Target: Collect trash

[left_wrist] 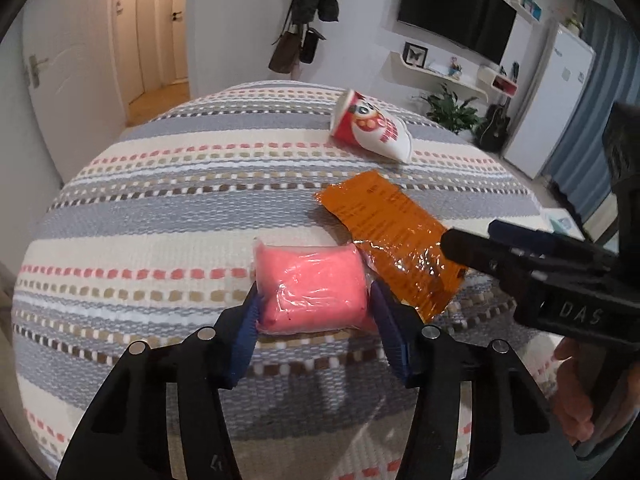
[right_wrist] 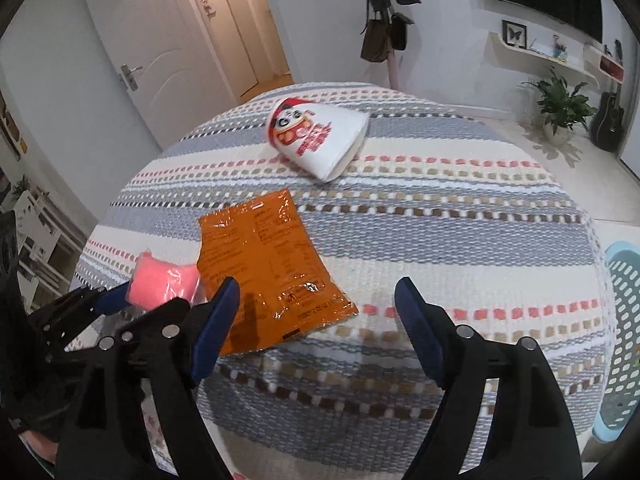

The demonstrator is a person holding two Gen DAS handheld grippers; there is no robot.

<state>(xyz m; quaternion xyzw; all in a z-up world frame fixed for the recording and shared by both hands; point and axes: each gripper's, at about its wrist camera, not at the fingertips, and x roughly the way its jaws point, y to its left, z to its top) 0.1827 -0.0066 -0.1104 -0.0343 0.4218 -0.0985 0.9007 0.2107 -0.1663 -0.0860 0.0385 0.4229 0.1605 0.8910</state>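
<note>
Left tongs [left_wrist: 314, 312] clenched on pink plastic-wrapped packet [left_wrist: 312, 288] near the near edge of striped-cloth counter [left_wrist: 160, 208]. Right tongs [right_wrist: 318, 320] released, spread above orange foil wrapper [right_wrist: 268, 264]. Crushed paper cup [right_wrist: 316, 136] toward far edge. Perforated basket [right_wrist: 624, 340] beyond right edge.

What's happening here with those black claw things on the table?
A person holds a claw in each hand and is picking up trash from a table with a striped cloth. The left claw has closed on a pink packet. The right claw is open, hovering over an orange wrapper. A crushed paper cup lies farther back, untouched. A light blue basket stands at the table's right.
</note>
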